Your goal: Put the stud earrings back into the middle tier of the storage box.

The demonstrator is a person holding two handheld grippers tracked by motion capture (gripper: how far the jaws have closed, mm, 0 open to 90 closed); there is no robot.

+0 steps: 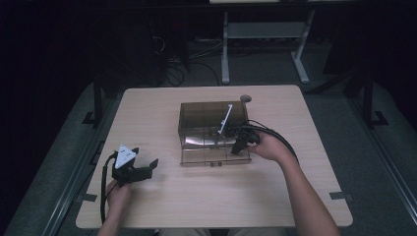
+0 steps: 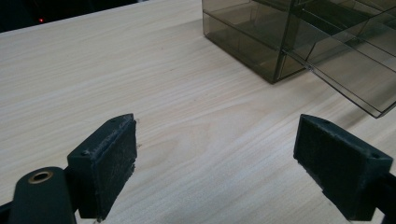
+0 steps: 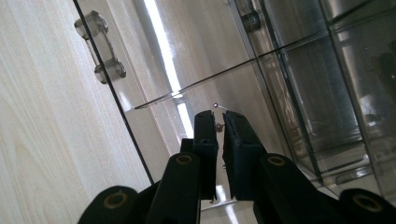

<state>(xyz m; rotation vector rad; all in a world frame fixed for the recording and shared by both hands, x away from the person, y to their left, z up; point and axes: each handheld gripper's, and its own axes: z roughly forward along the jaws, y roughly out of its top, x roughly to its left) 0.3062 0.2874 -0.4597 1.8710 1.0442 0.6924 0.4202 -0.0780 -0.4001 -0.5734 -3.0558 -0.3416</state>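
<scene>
Two grippers, one busy: the right gripper [image 3: 219, 122], jaws nearly together, pinches a thin metal pin [image 3: 217, 108] inside the smoky clear plastic drawer box [image 1: 206, 130] mid-surface. Left gripper [image 1: 142, 169] idles with jaws apart near the surface's front-left corner, so the right's way closer.

In the lower left of the high view, the person's left hand [image 1: 118, 194] holds the black two-jaw left gripper [image 1: 147, 169], jaws spread wide apart. Right of centre, the bare right forearm [image 1: 307, 196] slants up-left; the black right gripper [image 1: 235, 147] has jaws nearly together, a narrow gap between them.
</scene>
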